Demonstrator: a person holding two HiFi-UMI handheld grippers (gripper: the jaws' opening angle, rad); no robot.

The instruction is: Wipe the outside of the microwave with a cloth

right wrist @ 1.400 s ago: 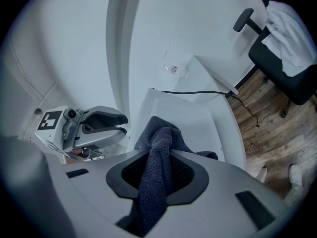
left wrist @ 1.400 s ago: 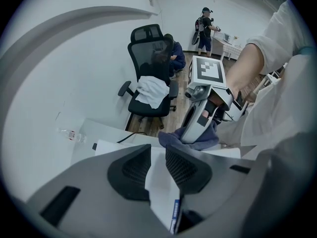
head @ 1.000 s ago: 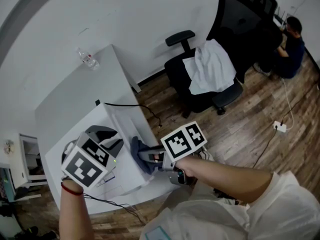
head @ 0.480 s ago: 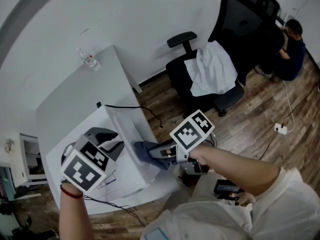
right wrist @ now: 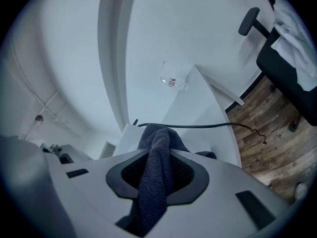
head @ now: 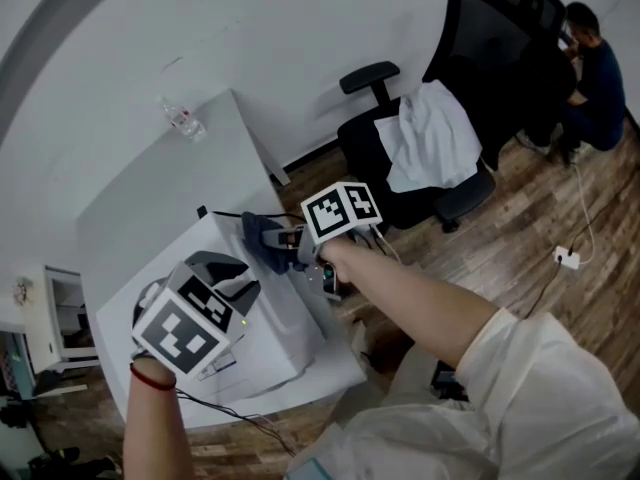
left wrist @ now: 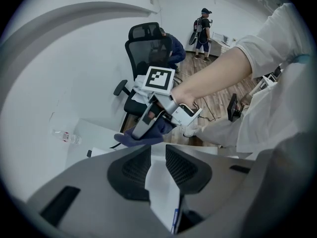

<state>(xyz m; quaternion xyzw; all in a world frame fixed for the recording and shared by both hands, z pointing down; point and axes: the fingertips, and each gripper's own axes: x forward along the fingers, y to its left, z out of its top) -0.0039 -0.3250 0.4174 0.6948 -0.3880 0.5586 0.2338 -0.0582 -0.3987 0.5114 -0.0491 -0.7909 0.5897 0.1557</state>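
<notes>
Right gripper (head: 270, 238), jaws clamped on the cloth (right wrist: 157, 182), sits at the microwave (head: 275, 318) top's far edge. Left gripper (left wrist: 157, 158) jaws pinch its near edge.

Reaching forward with right gripper (head: 278, 238) clamped on dark cloth (right wrist: 156, 182); holding left gripper (head: 236, 281) low, pinching white paper (left wrist: 161, 192).

Rough-woven cloth (right wrist: 153, 182), smooth microwave (head: 290, 318), perhaps paper sheet (left wrist: 161, 192)
</notes>
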